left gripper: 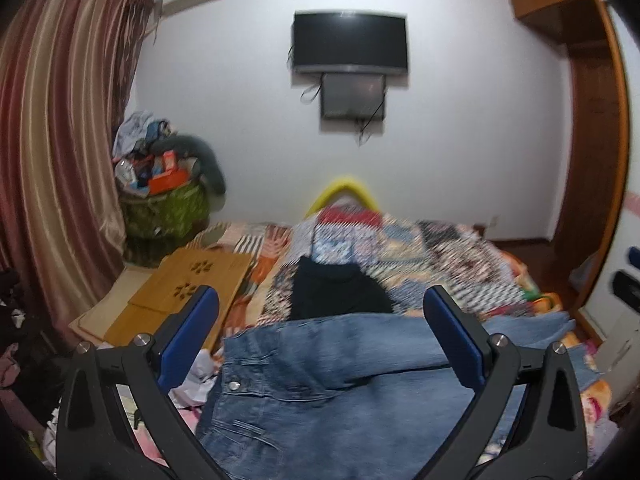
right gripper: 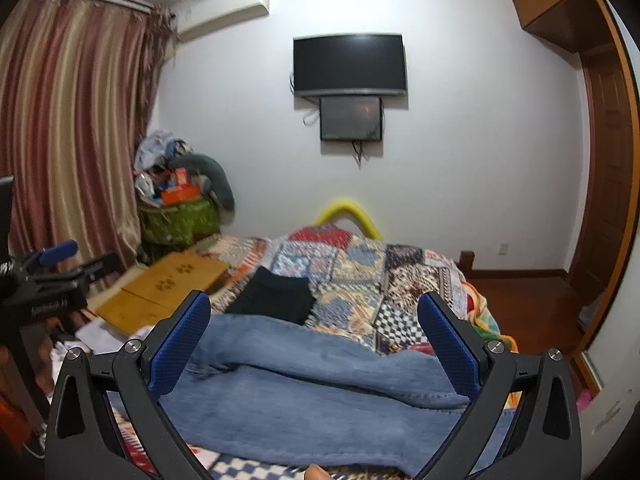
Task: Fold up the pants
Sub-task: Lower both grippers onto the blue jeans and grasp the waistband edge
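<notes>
At the far left hang striped curtains (left gripper: 52,120), and beside them, in the far corner, a green basket (left gripper: 168,212) is heaped with clothes and boxes. A flat wooden board (left gripper: 188,284) lies at the left edge of the bed, nearer than the basket. In the right wrist view the left gripper (right gripper: 68,258) shows at the left edge, above the bed's left side; in its own view its jaws stand wide apart, with nothing between the blue pads (left gripper: 188,340).

The blue jeans (left gripper: 320,380) lie spread across the near part of the bed, on the patchwork quilt (left gripper: 420,256). Their waistband, with a metal button, sits at the near left in the left wrist view, and the legs run off toward the right, one lying partly over the other. Just beyond them, touching their far edge, rests a folded black garment (left gripper: 332,292).

On the far wall hang a dark television (left gripper: 350,42) and a smaller screen (left gripper: 352,96) right under it. A yellow curved object (left gripper: 344,190) rises behind the bed's far end.

The right gripper (right gripper: 316,344) is over the jeans' legs, jaws wide apart and empty. At the far right stands a wooden wardrobe (right gripper: 600,160).
</notes>
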